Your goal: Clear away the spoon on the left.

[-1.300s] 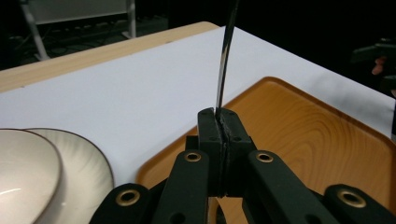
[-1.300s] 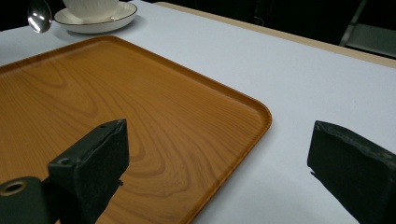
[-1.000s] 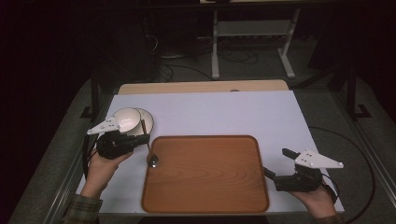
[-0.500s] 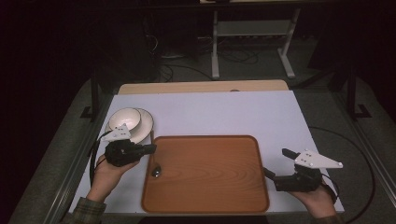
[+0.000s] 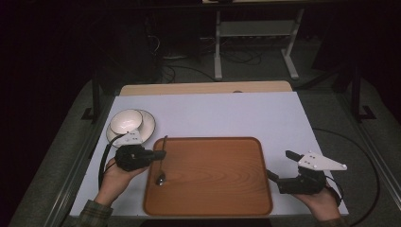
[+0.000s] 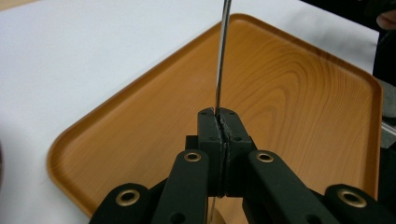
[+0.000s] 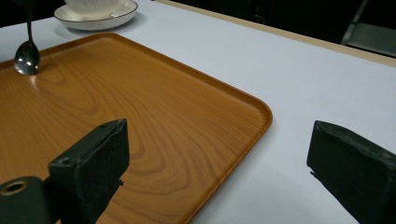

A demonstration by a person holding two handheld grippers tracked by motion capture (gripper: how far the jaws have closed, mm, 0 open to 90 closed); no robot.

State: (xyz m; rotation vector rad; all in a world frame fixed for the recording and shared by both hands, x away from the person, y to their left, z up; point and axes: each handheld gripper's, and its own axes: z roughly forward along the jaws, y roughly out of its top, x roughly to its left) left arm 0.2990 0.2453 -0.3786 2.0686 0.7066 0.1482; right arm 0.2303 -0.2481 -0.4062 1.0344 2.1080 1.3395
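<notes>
Spoon (image 5: 162, 161): a slim, polished metal teaspoon with a thin straight handle and a small rounded bowl that mirrors the dark room; in the right gripper view its bowl (image 7: 26, 58) hangs low over the tray, whether touching the wood I cannot tell.
Spoon's place: over the tray's left part, just inside its left rim, handle pointing to the tray's far edge.
Left gripper (image 5: 158, 154): at the tray's left rim, jaws pinched tight on the spoon handle (image 6: 221, 60), which runs straight up between them in the left gripper view.
Right gripper (image 5: 281, 166): at the tray's right edge, jaws spread wide with nothing between them.
Tray (image 5: 236, 198): orange-brown wood grain, rounded corners, raised rim.
Bowl on saucer (image 5: 126, 122): white, just beyond the tray's far left corner.
</notes>
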